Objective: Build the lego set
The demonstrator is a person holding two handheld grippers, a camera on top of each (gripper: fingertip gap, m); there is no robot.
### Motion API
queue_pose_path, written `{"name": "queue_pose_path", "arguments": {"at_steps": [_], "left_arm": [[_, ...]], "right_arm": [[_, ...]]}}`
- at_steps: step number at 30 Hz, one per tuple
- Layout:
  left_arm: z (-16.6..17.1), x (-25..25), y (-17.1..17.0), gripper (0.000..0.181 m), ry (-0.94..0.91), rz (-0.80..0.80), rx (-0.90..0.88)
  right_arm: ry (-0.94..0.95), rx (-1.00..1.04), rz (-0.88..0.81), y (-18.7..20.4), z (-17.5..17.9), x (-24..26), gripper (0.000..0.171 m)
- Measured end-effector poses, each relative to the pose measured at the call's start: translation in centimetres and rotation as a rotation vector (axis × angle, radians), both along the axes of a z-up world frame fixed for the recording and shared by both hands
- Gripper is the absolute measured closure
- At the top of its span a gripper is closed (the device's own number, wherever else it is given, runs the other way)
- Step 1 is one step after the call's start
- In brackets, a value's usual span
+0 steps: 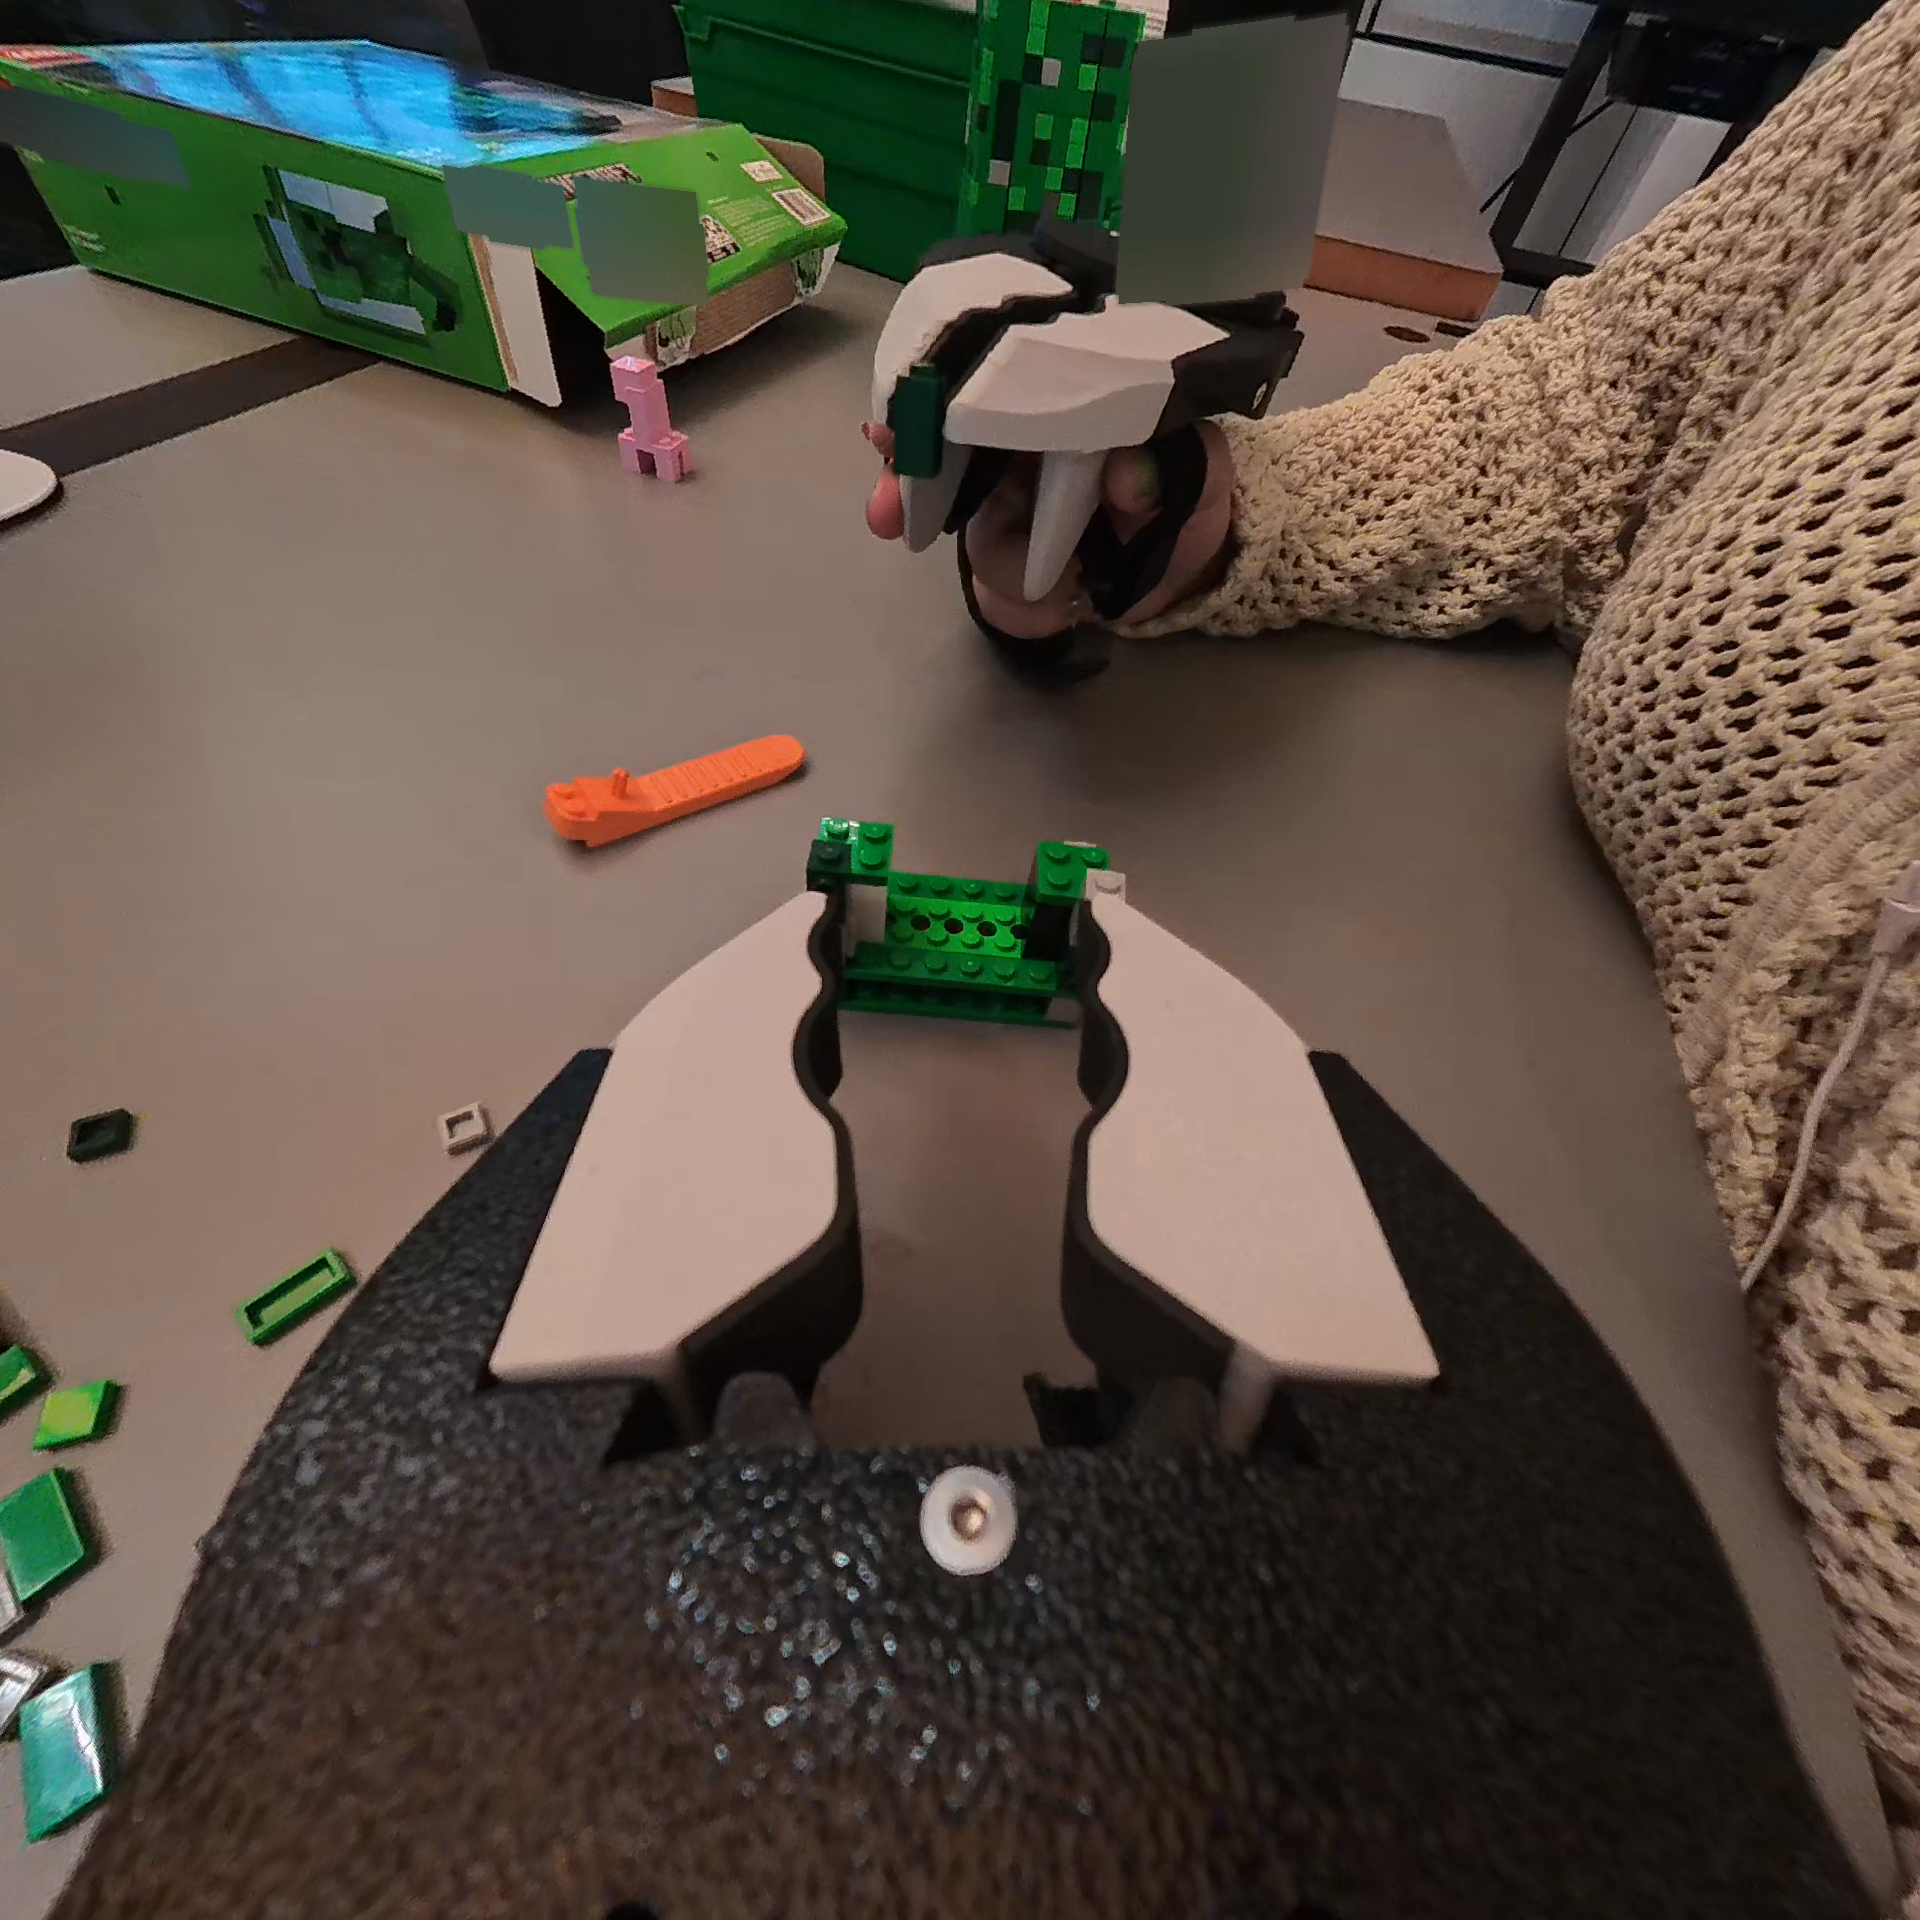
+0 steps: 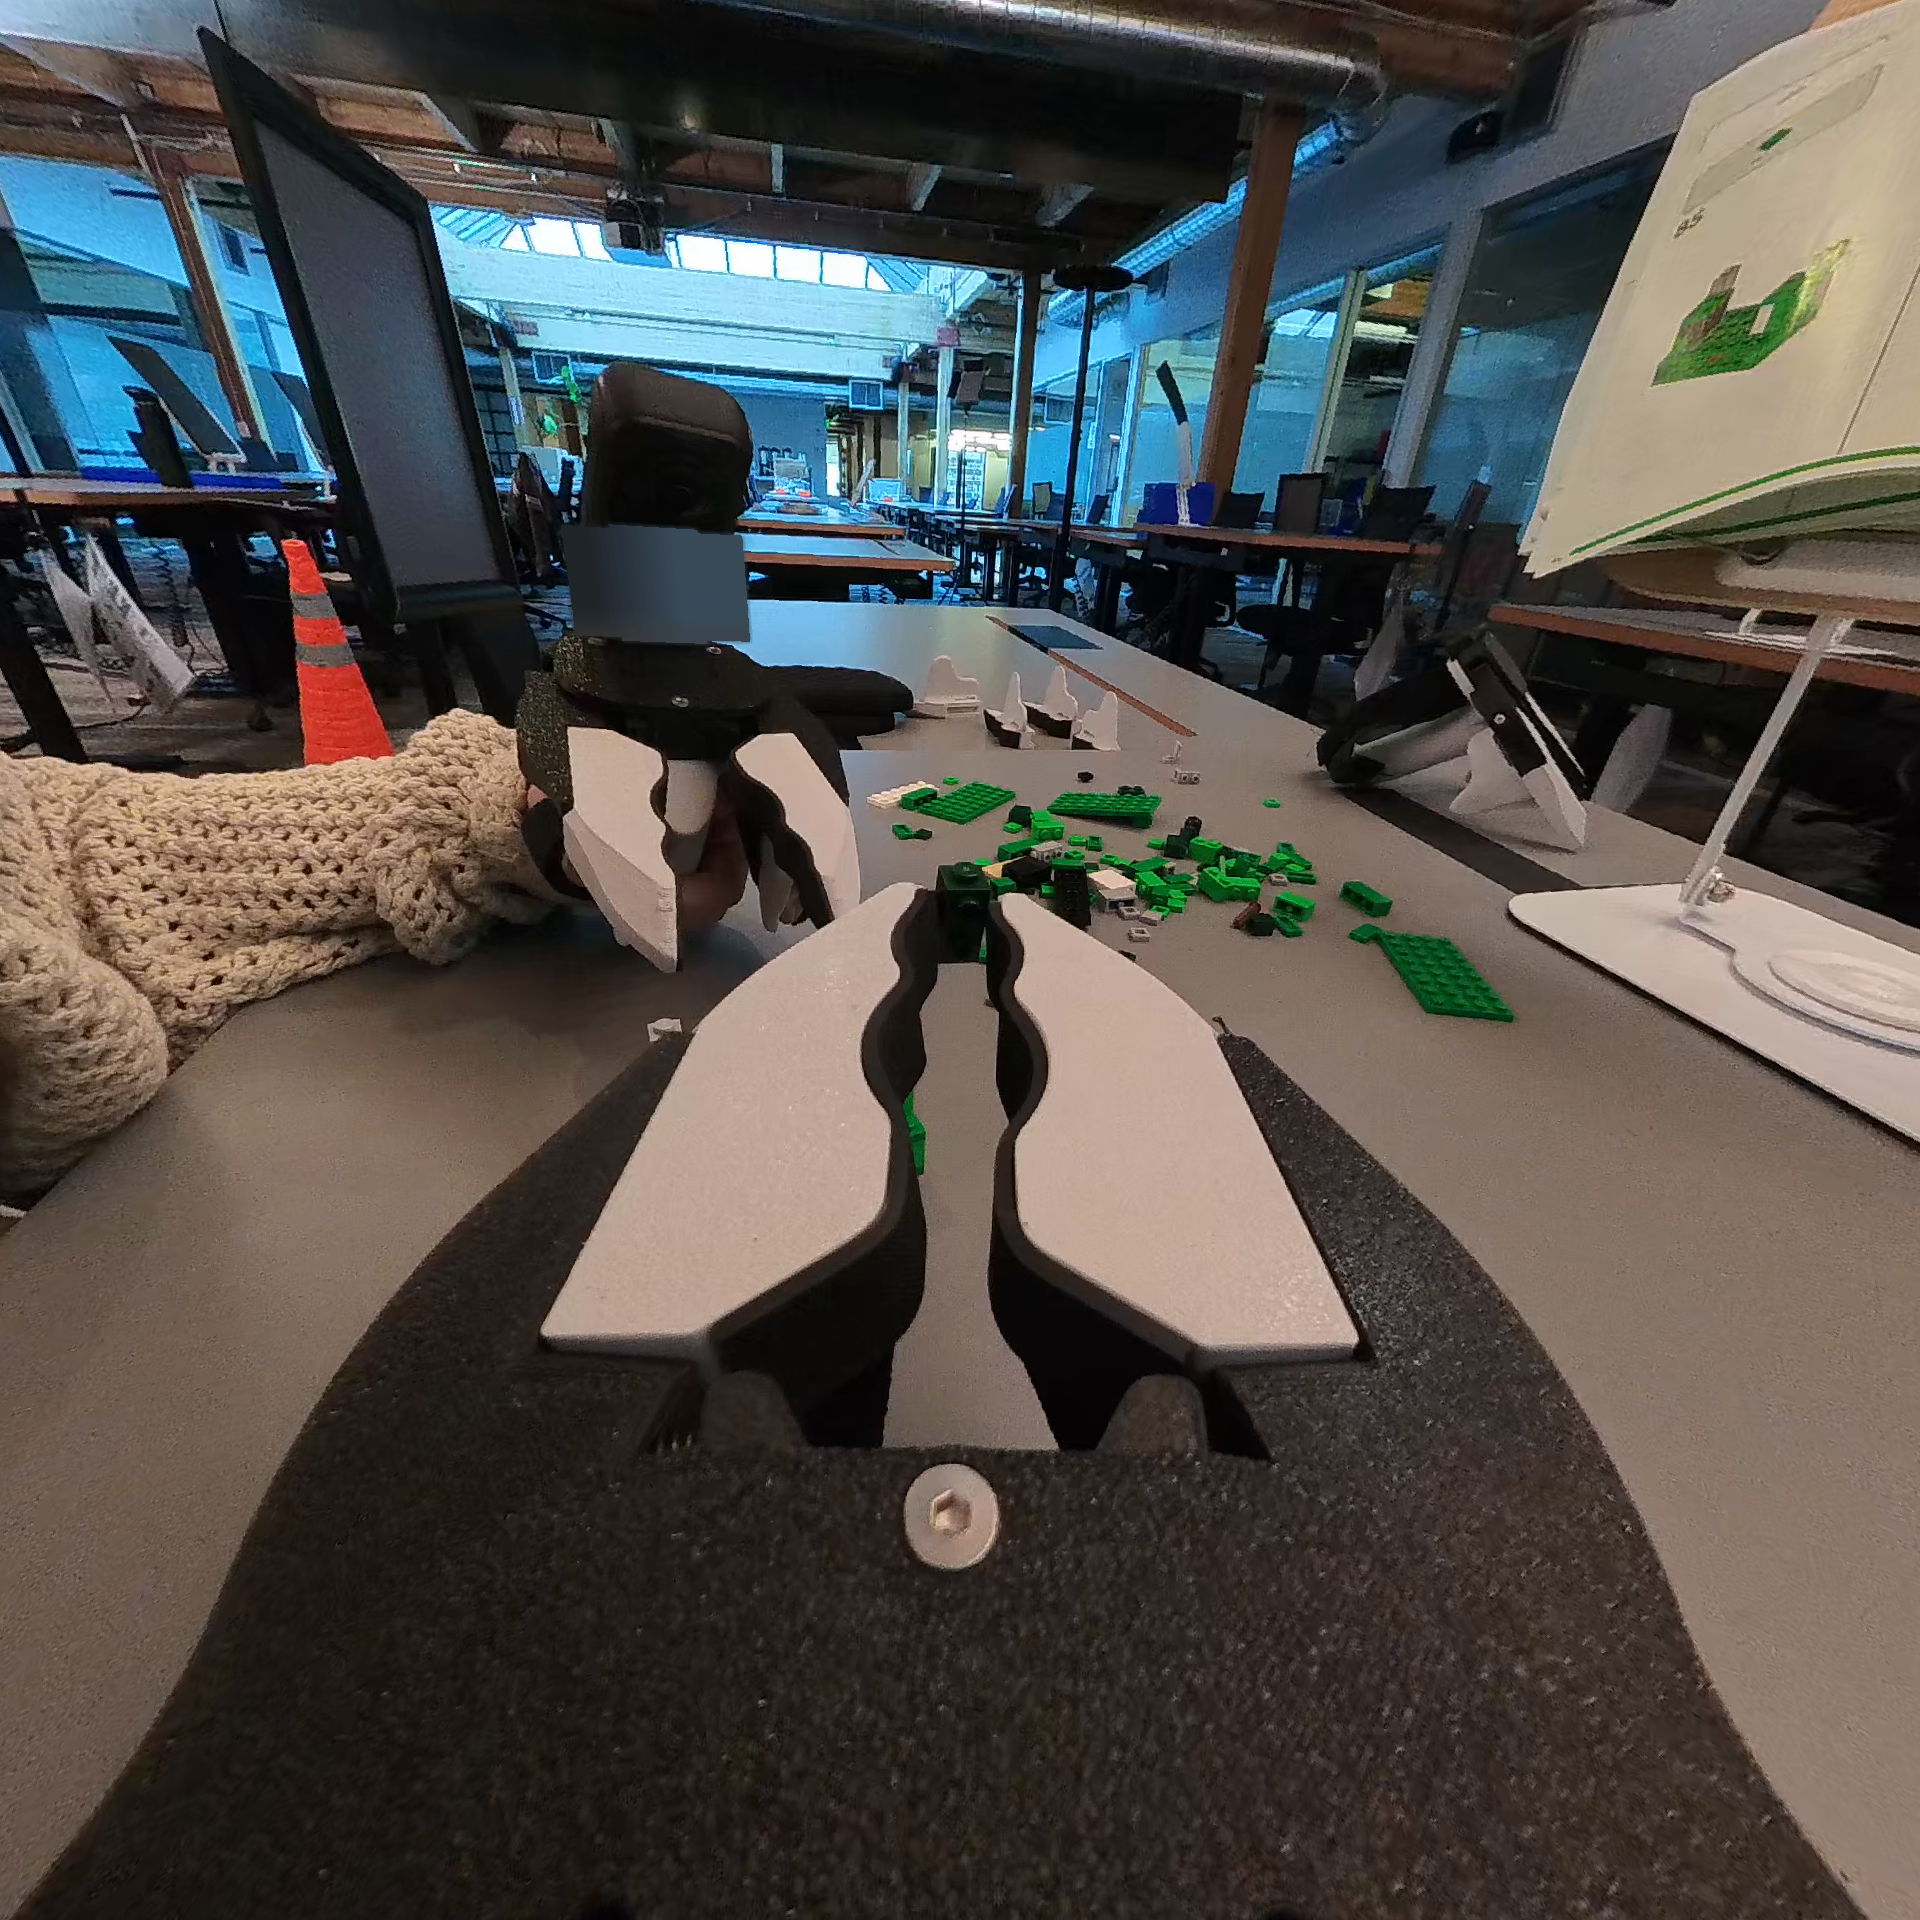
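A partly built green Lego model [image 1: 956, 971] rests on the grey table [image 1: 312, 675]. My left gripper [image 1: 961, 925] is closed on it, one fingertip against each side. My right gripper [image 2: 961, 920] is shut on a small dark green brick [image 2: 961, 894] and held above the table. In the left wrist view the right gripper [image 1: 930, 442] hovers behind the model, with the brick [image 1: 920, 421] at its tips. In the right wrist view my own fingers hide most of the model.
An orange brick separator [image 1: 675, 790], a pink figure [image 1: 649, 421] and an open green box [image 1: 416, 229] lie beyond the model. Loose green tiles [image 1: 62, 1538] are at the left. A pile of loose pieces [image 2: 1143, 862], a green plate [image 2: 1439, 971] and an instruction booklet [image 2: 1756, 312] on a stand are nearby. The tips of one gripper are about 10 cm away from the tips of the other.
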State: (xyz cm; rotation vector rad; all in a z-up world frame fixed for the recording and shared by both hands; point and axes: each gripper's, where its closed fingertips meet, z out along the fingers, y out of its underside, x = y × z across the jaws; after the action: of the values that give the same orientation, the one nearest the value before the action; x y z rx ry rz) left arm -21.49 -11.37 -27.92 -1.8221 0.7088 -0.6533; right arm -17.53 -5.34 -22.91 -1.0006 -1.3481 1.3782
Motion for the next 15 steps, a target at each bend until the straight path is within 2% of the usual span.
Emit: {"name": "queue_pose_path", "arguments": {"at_steps": [15], "left_arm": [[0.05,-0.27,0.11,0.140,0.002,0.018,0.007]], "right_arm": [[0.000,0.028,-0.001,-0.24,-0.08,0.00,0.163]]}}
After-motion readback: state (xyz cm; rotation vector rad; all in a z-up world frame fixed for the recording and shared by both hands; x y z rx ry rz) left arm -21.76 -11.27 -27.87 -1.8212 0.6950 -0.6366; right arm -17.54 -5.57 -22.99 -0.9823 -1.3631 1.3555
